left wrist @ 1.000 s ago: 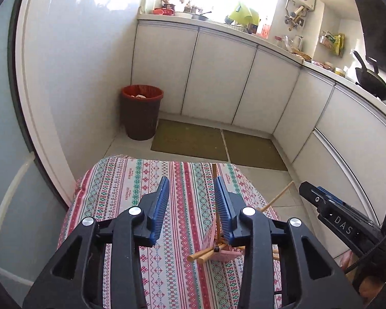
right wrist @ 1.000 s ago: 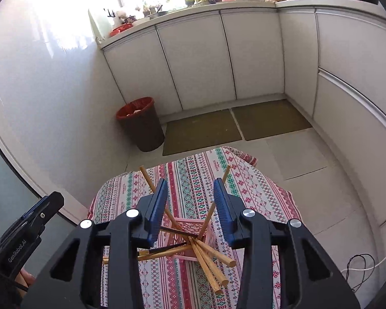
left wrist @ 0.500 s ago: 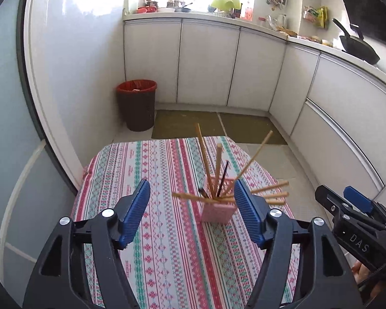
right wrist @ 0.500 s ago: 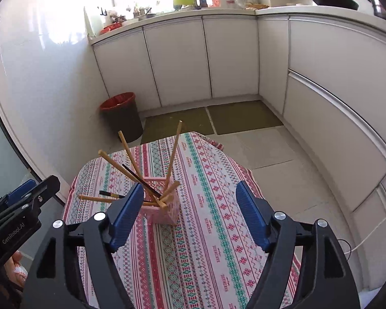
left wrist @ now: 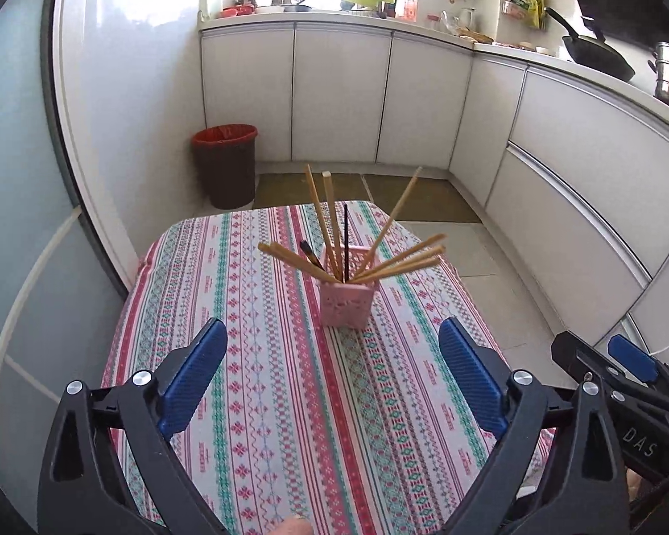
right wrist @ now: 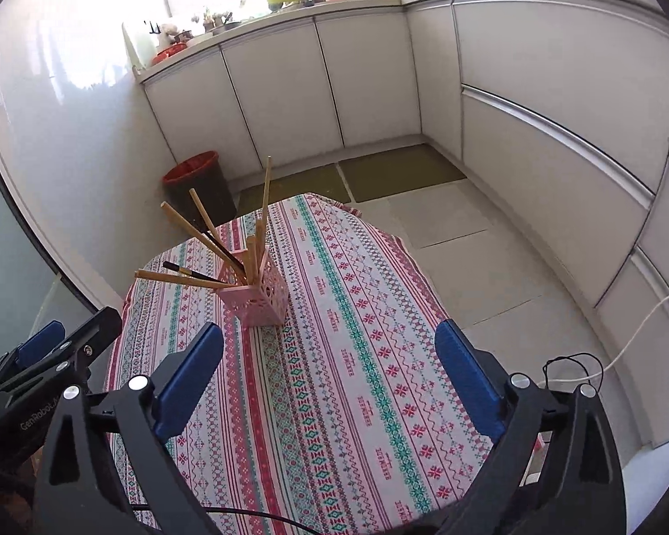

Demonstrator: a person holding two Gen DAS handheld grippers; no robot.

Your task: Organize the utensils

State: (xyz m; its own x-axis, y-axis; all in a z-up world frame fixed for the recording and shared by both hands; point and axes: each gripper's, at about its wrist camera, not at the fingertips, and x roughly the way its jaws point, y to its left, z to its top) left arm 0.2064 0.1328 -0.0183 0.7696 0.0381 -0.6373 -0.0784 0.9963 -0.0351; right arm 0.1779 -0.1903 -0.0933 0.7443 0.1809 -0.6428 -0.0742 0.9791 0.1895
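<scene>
Tabletop (left wrist: 290, 423) lies bare along its near edge; only the pink holder (left wrist: 347, 303) with splayed chopsticks (left wrist: 406, 258) stands mid-tabletop, blocking passage.

One pink holder (left wrist: 347, 302) stands on one cloth-covered surface (left wrist: 263, 401), holding about eight wooden chopsticks (left wrist: 319, 218) and two black ones (left wrist: 346, 240) — the exact count is unclear where they cross. One red-lined bin (left wrist: 225, 165) stands beyond.
</scene>
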